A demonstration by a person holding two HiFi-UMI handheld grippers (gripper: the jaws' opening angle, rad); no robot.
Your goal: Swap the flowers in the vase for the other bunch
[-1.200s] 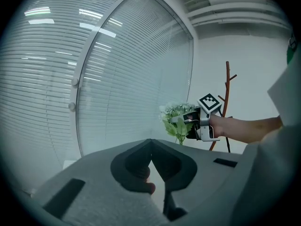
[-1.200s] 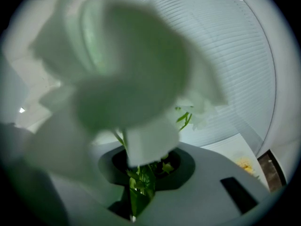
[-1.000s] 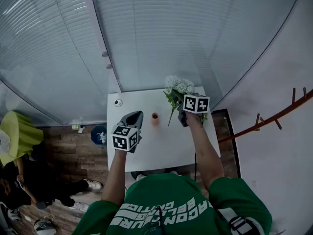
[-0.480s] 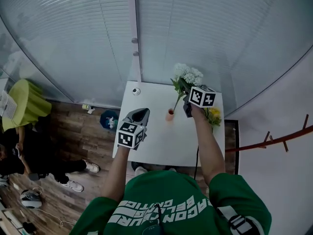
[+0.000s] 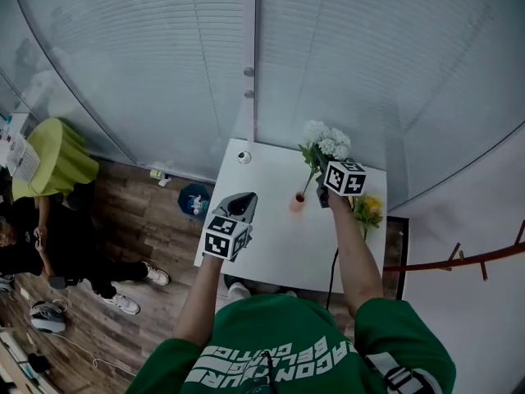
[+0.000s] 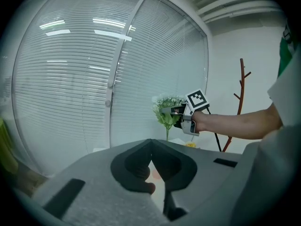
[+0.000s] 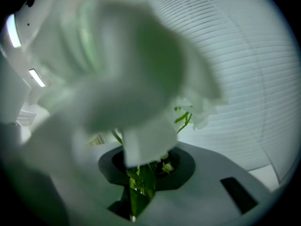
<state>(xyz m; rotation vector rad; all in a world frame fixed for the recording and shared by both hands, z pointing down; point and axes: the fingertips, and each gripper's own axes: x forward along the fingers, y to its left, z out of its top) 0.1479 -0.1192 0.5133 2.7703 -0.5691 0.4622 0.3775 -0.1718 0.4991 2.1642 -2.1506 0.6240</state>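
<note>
A small orange vase stands on the white table. My right gripper is shut on the green stems of a white flower bunch. It holds the bunch upright, with the stem ends just above and beside the vase's mouth. White petals blur most of the right gripper view. A yellow bunch lies on the table's right side. My left gripper hovers left of the vase, its jaws together with nothing in them. In the left gripper view the white bunch shows ahead.
A small round white object sits at the table's back left corner. A glass wall with blinds runs right behind the table. A brown coat rack stands to the right. A person sits on the floor far left.
The right gripper has carried the white bunch so its stem ends come closer to the vase. The left gripper has drawn away from the vase, toward the table's left side. The head view has swung.
</note>
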